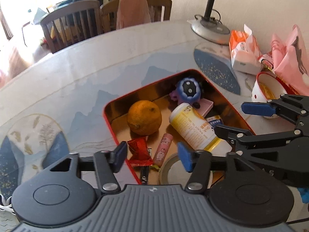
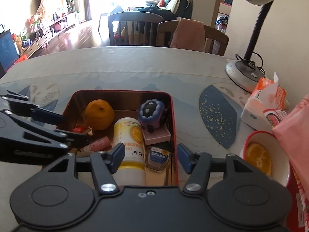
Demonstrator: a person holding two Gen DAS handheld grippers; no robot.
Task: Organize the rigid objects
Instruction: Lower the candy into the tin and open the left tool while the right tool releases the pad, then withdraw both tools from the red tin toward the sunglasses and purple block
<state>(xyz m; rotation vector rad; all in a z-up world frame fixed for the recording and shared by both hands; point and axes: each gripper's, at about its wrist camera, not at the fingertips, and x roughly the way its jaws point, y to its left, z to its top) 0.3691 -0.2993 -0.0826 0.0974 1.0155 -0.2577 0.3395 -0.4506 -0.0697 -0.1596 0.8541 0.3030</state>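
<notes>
A red tin box (image 1: 110, 116) (image 2: 172, 127) sits on the table. It holds an orange (image 1: 144, 117) (image 2: 99, 114), a white and yellow bottle (image 1: 195, 127) (image 2: 129, 141), a blue round toy (image 1: 188, 91) (image 2: 152, 113), a pink tube (image 1: 162, 149) (image 2: 96, 144), a red wrapper (image 1: 140, 151), a pink flat box (image 2: 157, 135) and a small blue-labelled pack (image 2: 158, 157). My left gripper (image 1: 151, 157) is open over the box's near left corner, holding nothing. My right gripper (image 2: 149, 158) is open over the box's near right side, above the bottle's cap end. Each gripper shows in the other's view.
A lamp base (image 1: 210, 30) (image 2: 244, 73) stands at the far right. An orange tissue pack (image 1: 243, 52) (image 2: 264, 104), a pink bag (image 1: 289, 58) and a white cup with an orange slice (image 2: 264, 156) lie to the right of the box. Chairs (image 2: 133, 29) stand beyond the far edge.
</notes>
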